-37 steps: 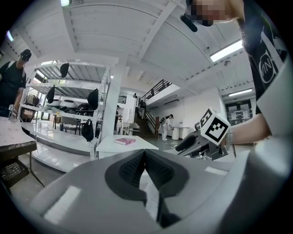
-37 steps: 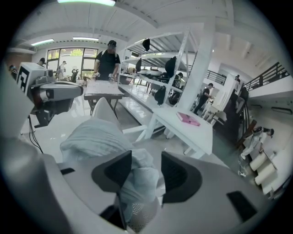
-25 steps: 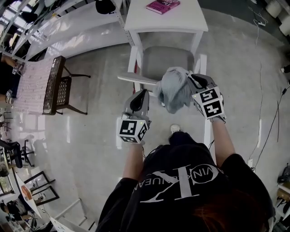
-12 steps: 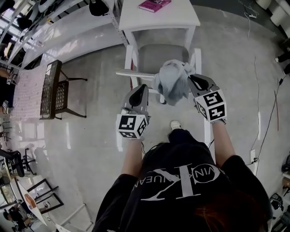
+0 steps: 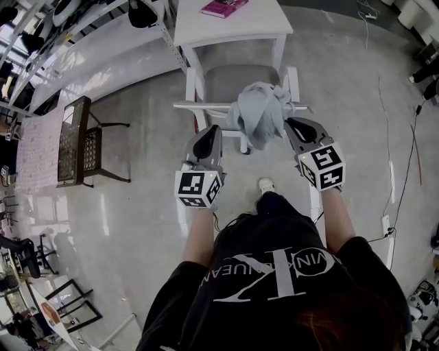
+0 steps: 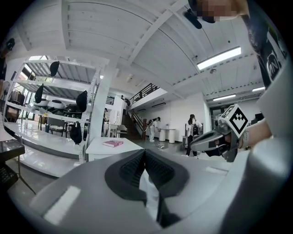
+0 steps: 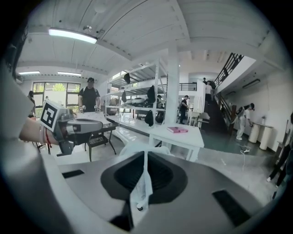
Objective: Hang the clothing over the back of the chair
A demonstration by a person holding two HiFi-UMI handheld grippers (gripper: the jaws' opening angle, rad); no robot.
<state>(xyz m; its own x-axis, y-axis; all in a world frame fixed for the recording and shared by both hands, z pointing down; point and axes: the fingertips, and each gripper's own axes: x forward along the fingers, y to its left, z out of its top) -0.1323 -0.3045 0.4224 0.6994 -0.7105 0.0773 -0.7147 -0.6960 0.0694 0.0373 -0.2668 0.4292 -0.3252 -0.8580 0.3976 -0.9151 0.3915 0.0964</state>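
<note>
The pale grey clothing (image 5: 257,116) hangs in a bunch at the back rail (image 5: 199,106) of the white chair (image 5: 240,79). My right gripper (image 5: 293,125) is shut on its upper right edge. In the right gripper view a strip of the cloth (image 7: 141,192) with a small button hangs between the closed pads. My left gripper (image 5: 212,130) is shut, just left of the bunch and apart from it. A pale sliver shows low between its jaws in the left gripper view (image 6: 145,155); I cannot tell what it is.
Behind the chair stands a white table (image 5: 233,24) with a pink book (image 5: 224,7) on it. A dark side table with a chair (image 5: 75,140) is at the left. Cables (image 5: 405,158) run along the floor on the right. The person's shoe (image 5: 265,185) is below the chair.
Both grippers and the clothing have moved forward toward the chair. The bunch now overlaps the back rail instead of hanging in front of it.
</note>
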